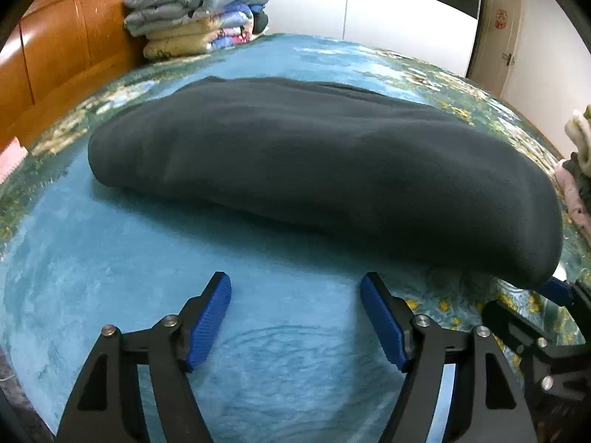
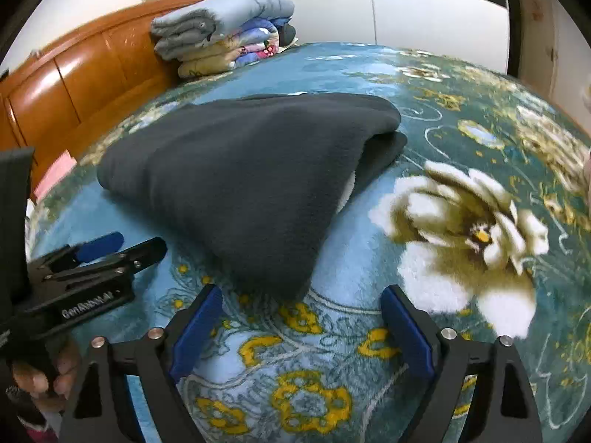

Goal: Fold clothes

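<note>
Here, folded dark garment (image 1: 314, 170) on bedspread (image 1: 110, 258)

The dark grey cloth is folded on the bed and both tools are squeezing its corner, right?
Not quite. The dark grey cloth is folded on the bed, but neither tool is squeezing it. The right wrist view shows the right tool open with only bedspread between its fingers. The left wrist view shows the left tool open and empty too.
</note>
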